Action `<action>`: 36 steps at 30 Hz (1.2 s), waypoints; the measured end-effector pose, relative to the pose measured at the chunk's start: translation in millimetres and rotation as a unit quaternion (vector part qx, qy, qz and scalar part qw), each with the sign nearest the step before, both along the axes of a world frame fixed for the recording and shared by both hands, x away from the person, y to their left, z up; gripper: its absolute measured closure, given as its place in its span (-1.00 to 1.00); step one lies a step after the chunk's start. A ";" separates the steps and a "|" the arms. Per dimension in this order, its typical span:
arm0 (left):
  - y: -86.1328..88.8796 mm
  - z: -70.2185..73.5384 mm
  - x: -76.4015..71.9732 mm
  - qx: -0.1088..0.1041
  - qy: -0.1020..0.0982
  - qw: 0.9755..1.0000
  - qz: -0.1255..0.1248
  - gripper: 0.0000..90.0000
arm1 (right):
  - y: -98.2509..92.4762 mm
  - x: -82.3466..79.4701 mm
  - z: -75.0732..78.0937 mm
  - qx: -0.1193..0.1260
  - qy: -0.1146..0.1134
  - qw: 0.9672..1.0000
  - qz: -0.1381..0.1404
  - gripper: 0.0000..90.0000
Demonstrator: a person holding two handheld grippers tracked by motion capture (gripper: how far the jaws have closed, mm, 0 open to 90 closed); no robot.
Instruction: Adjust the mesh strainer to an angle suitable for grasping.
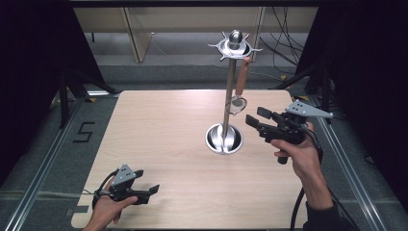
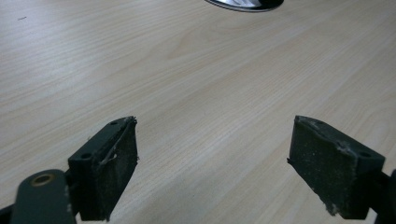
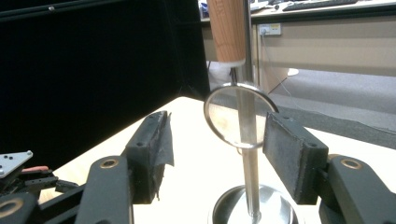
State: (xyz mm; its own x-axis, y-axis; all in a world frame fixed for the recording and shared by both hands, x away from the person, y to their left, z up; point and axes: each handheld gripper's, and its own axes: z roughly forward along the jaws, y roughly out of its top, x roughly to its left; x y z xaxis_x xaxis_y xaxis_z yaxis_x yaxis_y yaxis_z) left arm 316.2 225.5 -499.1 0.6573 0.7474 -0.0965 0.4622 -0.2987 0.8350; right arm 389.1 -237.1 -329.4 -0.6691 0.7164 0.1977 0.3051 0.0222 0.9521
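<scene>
Where the tabletop [image 1: 159,134] runs toward its near left corner, the left gripper [image 1: 146,191] lies low over the wood in the person's left hand [image 1: 107,208], its jaws spread wide with nothing between them. In the left gripper view the two black pads [image 2: 109,175] frame bare wood grain, and only a sliver of shiny metal base [image 2: 245,3] shows, cut off by the top edge.

Right of the tabletop's centre stands one metal stand [image 1: 229,91] — an upright pole rising from a round bowl-like base [image 1: 224,138] to a spiked ring of hooks and a ball knob at the top. One utensil hangs from it: a small strainer [image 1: 237,103] with a wooden handle [image 1: 242,77] and a round wire-rimmed head. Its mesh is hard to make out in the high view, and which hook carries it cannot be told.

Near the right edge, the right gripper [image 1: 256,118] is held up in the person's right hand [image 1: 299,153], pointing left at the strainer's head. Its jaws are open, and in the right gripper view the strainer [image 3: 239,115] hangs in the gap between the pads [image 3: 290,151], in front of the pole [image 3: 250,140] — whether either pad touches the rim cannot be told. The handle [image 3: 226,30] is cut off by the top edge there. The other gripper's plate [image 3: 14,163] shows at the lower left.
</scene>
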 end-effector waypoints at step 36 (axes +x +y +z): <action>-4.1 1.4 2.1 -0.012 -0.005 1.000 -0.009 -0.67 | -12.2 -14.7 -51.2 -0.061 0.059 0.996 0.032 -0.17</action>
